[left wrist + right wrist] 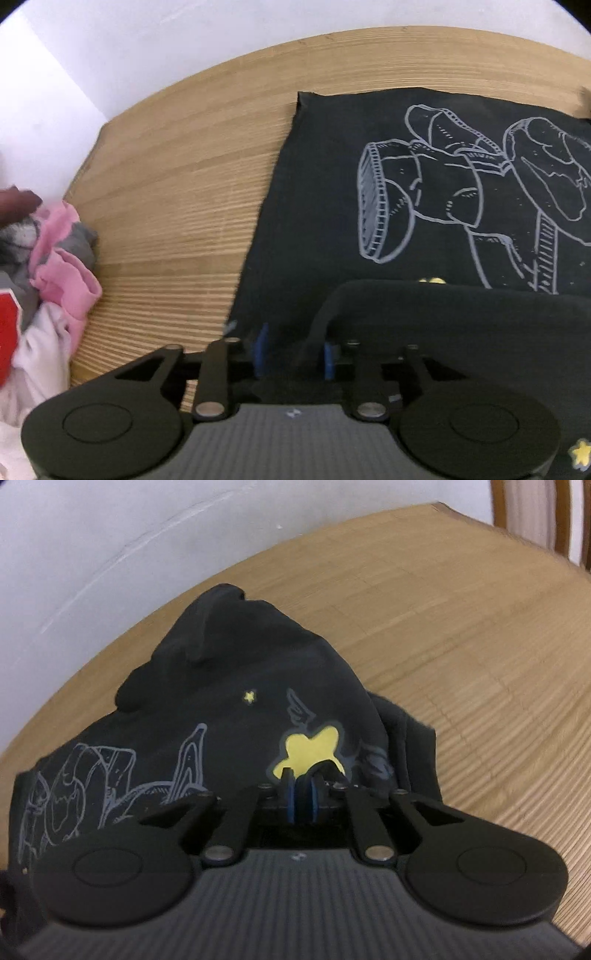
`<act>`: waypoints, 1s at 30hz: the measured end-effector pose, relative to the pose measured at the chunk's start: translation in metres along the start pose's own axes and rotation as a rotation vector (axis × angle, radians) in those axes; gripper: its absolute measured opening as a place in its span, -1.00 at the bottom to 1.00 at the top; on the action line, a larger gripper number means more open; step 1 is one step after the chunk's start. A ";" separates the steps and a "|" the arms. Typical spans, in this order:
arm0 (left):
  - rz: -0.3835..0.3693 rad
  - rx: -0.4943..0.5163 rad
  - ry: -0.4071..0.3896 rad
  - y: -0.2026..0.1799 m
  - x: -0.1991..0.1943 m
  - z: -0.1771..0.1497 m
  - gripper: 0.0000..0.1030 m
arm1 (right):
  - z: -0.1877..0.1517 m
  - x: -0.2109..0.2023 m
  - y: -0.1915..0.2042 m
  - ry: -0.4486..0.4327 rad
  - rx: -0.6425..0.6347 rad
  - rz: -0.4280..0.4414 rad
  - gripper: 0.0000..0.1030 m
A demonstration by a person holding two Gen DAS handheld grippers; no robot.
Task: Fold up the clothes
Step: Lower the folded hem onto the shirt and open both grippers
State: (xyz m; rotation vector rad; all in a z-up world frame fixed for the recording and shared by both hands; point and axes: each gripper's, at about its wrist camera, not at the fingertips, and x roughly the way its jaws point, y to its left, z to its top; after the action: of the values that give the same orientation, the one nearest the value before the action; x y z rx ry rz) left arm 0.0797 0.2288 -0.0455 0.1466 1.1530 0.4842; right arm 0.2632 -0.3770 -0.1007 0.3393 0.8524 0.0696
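Note:
A black T-shirt (314,221) with a white line drawing lies on the wooden table (166,184). Its near part is doubled over into a rounded fold. My left gripper (294,352) stands at that fold's left end. Its blue pads are apart, and the fold's edge lies by the right pad without being pinched. In the right wrist view the same T-shirt (221,664) is bunched up, with a yellow star print (310,749) in front of the fingers. My right gripper (302,797) has its pads nearly together, with a thin bit of black cloth between them.
A heap of pink, grey, white and red clothes (62,266) sits at the table's left edge, with a person's hand (14,206) on it. A white wall runs behind the table (480,664). A wooden chair frame (496,506) stands at the far right corner.

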 end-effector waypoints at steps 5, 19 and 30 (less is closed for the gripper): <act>-0.023 0.026 -0.009 0.016 -0.005 -0.002 0.05 | 0.025 -0.032 -0.004 -0.108 0.106 -0.056 -0.05; -0.143 0.108 -0.077 0.029 0.001 -0.025 0.10 | -0.143 -0.124 0.051 0.117 0.186 0.012 0.09; -0.133 0.159 -0.122 0.025 -0.001 -0.032 0.11 | -0.152 -0.091 0.048 0.112 0.464 0.022 0.12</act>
State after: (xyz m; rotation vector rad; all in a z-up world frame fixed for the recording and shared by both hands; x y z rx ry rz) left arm 0.0429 0.2467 -0.0487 0.2324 1.0729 0.2619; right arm 0.0936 -0.3095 -0.1117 0.7855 0.9736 -0.0923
